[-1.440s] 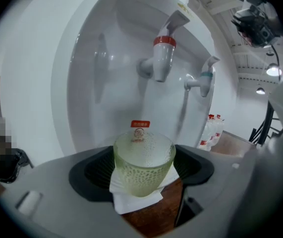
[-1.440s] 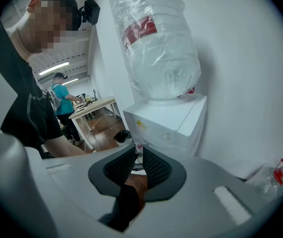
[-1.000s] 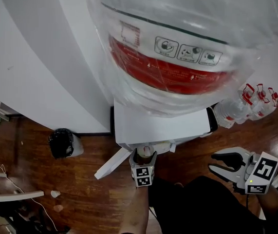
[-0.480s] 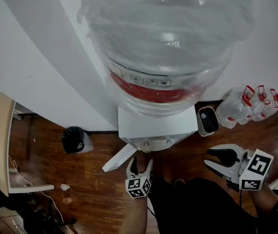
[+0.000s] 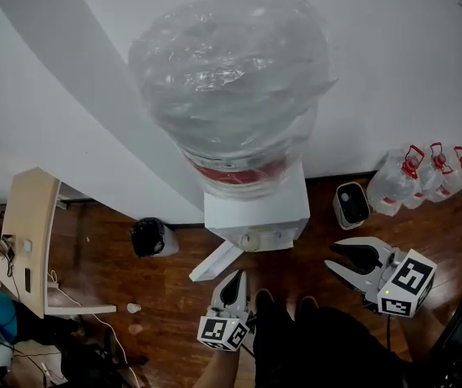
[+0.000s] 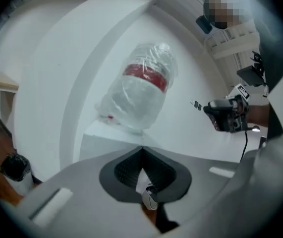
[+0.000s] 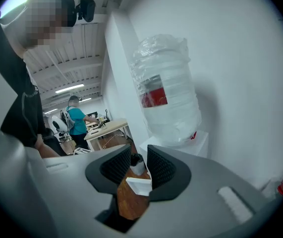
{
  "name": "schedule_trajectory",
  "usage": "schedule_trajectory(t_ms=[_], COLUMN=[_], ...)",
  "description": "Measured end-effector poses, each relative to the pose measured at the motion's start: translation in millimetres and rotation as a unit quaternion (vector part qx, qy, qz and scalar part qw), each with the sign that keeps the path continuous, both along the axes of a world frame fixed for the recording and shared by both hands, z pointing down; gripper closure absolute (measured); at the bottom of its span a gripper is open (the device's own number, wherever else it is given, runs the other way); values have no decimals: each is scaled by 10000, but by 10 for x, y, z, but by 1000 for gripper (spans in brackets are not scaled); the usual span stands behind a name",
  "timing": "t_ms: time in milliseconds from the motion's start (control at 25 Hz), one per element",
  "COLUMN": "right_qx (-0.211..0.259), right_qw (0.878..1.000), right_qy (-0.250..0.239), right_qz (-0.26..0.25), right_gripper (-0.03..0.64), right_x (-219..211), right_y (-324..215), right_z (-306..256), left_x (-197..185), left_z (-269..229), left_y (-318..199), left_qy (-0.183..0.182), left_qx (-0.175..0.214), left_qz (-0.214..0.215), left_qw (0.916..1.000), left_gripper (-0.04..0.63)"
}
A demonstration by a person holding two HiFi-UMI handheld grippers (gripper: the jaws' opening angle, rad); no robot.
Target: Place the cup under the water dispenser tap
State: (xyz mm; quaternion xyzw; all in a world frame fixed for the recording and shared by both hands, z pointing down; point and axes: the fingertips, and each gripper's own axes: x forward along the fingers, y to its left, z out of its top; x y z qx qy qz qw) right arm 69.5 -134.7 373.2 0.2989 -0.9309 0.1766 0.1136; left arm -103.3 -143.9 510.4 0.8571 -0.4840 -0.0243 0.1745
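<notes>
The white water dispenser (image 5: 256,210) stands against the wall, topped by a large plastic-wrapped bottle (image 5: 231,87) with a red label. Its tap area (image 5: 251,238) faces me, and I cannot make out a cup there. My left gripper (image 5: 235,278) hangs just in front of the dispenser, shut, with nothing between its jaws (image 6: 141,150). My right gripper (image 5: 330,257) is off to the right of the dispenser. Its jaws are closing but still stand wide, with nothing between them (image 7: 139,155). A small white cup (image 5: 133,307) lies on the floor far to the left.
A white panel (image 5: 214,263) leans out from the dispenser's base. A black bin (image 5: 151,237) stands to its left and a small black-and-white box (image 5: 350,204) to its right. Water jugs (image 5: 425,172) line the wall. A desk (image 5: 28,241) is at far left.
The left gripper drew back from the dispenser's tap area and its jaws went from open to shut. Both grippers rose. The right one stayed wide.
</notes>
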Motion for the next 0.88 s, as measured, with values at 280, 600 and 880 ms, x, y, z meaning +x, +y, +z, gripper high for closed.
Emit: schedule_trajectory(t_ms=[280,600,880], right_qx=[250,462,620], right_qw=[9987,9972,9967], right_qy=[-443,-577,-489], right_qz=[33,81,182], right_gripper=[597,617,617], right_x=[163,-76,-402], right_y=[112,222,461], right_z=[-207,-413,-478], left_x=[31,-110,-313], left_z=[-918,-1501,-1753], left_y=[301,468,741], left_qy=[-471,-545,-452], left_qx=[350,440,630], left_qz=[-384,-120,210], left_qw=[9975,9975,9968], left_gripper=[593,595,580])
